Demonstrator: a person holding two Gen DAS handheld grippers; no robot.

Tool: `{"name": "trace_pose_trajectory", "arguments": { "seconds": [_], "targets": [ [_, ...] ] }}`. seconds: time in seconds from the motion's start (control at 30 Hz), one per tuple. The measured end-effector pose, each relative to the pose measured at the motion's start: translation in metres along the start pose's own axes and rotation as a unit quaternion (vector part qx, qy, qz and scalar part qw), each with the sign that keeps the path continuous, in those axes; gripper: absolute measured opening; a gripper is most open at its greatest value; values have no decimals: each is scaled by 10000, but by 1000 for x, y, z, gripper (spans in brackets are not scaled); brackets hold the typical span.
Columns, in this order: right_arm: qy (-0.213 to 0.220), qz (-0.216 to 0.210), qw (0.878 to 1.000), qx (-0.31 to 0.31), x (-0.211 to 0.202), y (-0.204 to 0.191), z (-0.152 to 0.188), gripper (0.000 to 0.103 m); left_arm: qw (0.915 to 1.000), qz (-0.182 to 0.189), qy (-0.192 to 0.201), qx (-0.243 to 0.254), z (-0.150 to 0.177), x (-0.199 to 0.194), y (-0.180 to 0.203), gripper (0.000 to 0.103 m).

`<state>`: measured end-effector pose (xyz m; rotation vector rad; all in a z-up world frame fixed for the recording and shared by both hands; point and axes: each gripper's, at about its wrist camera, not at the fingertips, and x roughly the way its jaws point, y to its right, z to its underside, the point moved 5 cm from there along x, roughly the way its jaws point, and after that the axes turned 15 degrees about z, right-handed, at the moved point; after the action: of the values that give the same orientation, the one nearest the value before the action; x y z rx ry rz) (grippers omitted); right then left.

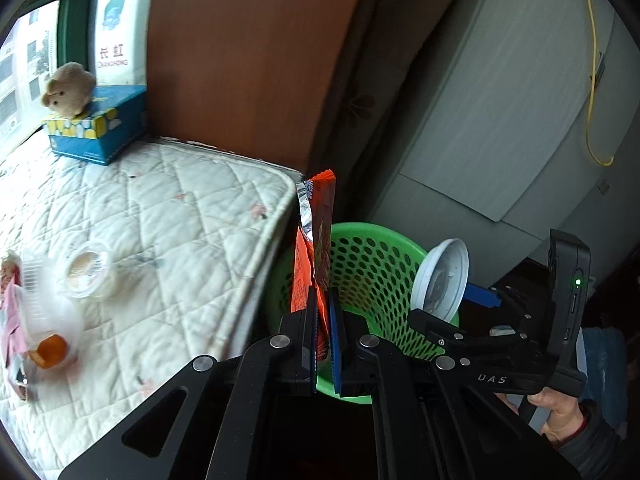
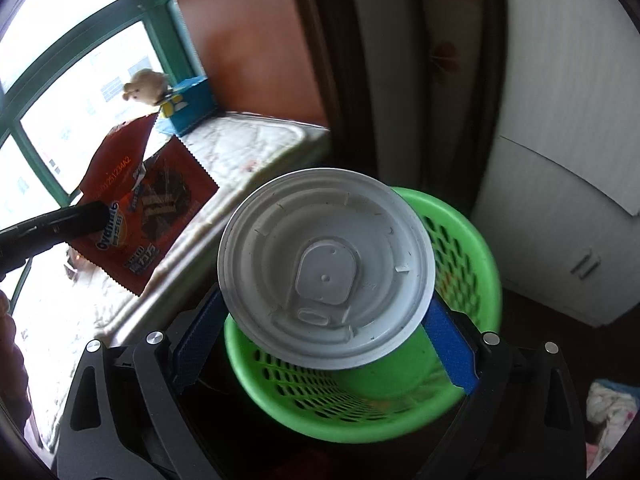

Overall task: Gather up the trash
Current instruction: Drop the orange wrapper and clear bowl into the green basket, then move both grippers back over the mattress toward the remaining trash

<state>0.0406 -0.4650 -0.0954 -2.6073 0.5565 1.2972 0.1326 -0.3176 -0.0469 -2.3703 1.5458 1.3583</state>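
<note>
The left tongs (image 1: 324, 344) pinch an orange snack wrapper (image 1: 314, 248) upright over the near rim of the green basket (image 1: 376, 264); the right tongs (image 2: 326, 344) clamp a white cup lid (image 2: 326, 268) by its edges above the basket's mouth. Best to centre both before releasing (the wrapper hangs close to the mattress (image 1: 180, 208)). More trash, a plastic cup (image 1: 86, 268) included, waits farther back.

i see the quilted mattress (image 1: 168, 216) carrying a tissue box (image 1: 96, 124), plastic cup (image 1: 90, 270), clear container (image 1: 48, 320).
</note>
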Motion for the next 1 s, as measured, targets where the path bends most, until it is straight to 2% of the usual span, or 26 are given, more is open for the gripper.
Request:
{"name": "trace_pose_trajectory", "arguments": {
  "seconds": [0.33, 0.63, 0.7, 0.77, 0.83, 1.0],
  "targets": [
    [0, 44, 9996, 271, 11, 35, 5, 95, 9990, 133, -438, -17, 11, 51, 12, 6],
    [91, 91, 9989, 445, 4, 47, 5, 95, 9979, 190, -618, -78, 19, 72, 12, 7],
    [111, 98, 9986, 513, 3, 50, 5, 95, 9977, 239, -630, -121, 22, 76, 15, 12],
    [137, 115, 9982, 580, 1, 54, 4, 95, 9981, 236, -554, -105, 23, 77, 15, 30],
    [154, 119, 9978, 632, -1, 56, 4, 95, 9984, 243, -504, -77, 24, 76, 13, 34],
    [188, 90, 9977, 642, -5, 56, 3, 95, 9984, 244, -487, -140, 28, 70, 10, 36]
  ]
}}
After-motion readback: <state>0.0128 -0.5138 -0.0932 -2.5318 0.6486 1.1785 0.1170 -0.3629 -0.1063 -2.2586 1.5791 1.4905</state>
